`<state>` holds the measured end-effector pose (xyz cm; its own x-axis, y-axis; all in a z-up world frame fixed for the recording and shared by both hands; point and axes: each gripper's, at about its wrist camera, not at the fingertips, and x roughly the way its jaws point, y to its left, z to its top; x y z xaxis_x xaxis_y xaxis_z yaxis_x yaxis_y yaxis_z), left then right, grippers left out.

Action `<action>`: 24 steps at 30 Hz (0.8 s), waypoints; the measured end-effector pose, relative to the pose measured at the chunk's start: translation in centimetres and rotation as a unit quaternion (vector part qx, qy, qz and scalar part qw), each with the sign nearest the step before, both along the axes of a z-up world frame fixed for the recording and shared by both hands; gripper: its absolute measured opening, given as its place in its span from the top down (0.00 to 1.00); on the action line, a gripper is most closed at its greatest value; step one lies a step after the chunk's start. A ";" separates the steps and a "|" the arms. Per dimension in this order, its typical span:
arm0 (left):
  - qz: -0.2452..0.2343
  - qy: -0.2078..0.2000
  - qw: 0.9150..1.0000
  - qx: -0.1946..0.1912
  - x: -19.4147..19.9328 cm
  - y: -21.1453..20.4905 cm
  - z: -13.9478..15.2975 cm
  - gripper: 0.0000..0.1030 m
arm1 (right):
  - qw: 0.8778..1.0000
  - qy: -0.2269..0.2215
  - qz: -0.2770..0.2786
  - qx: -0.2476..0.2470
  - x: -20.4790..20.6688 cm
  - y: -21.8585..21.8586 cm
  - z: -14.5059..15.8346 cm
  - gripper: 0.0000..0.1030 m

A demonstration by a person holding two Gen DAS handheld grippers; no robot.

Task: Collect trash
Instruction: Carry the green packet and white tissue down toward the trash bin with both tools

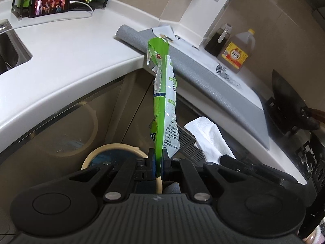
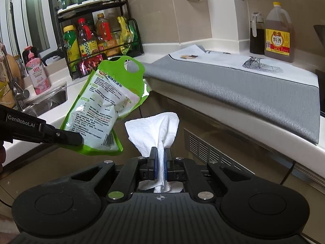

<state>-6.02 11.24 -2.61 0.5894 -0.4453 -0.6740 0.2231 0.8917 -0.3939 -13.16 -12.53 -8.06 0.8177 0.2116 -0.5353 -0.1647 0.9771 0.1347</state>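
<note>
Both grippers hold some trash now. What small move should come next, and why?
Probably lower the left gripper a little further toward the bin below it. It is shut on the green package, the right gripper on the paper towel, and nothing is released yet.

We see a kitchen corner: white counter (image 2: 203, 99) wrapping round, beige tiled wall (image 2: 158, 10), steel sink (image 2: 48, 99) on the left by a window (image 2: 30, 14) letting in daylight. A black rack (image 2: 97, 38) of bottles stands at the corner. A grey mat (image 2: 243, 89) covers the counter; beige cabinets (image 1: 61, 126) sit below, with a vent grille (image 2: 213, 152).
</note>
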 end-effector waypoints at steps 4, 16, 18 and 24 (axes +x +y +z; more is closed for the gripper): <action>0.002 0.005 1.000 0.015 0.4 -0.3 -0.3 0.95 | 1.000 0.007 -0.001 -0.001 0.3 0.0 -0.4 0.94; -0.011 0.013 0.999 0.035 0.9 -0.4 -1.0 0.95 | 0.999 0.007 0.008 -0.031 0.4 -0.4 0.5 0.94; -0.015 0.013 0.999 0.037 0.9 -0.5 -1.0 0.95 | 0.999 0.005 0.013 -0.044 0.3 -0.9 1.2 0.94; -0.025 0.012 0.998 0.049 0.8 -1.1 -1.1 0.95 | 0.997 -0.004 0.019 -0.070 0.2 -2.0 2.6 0.94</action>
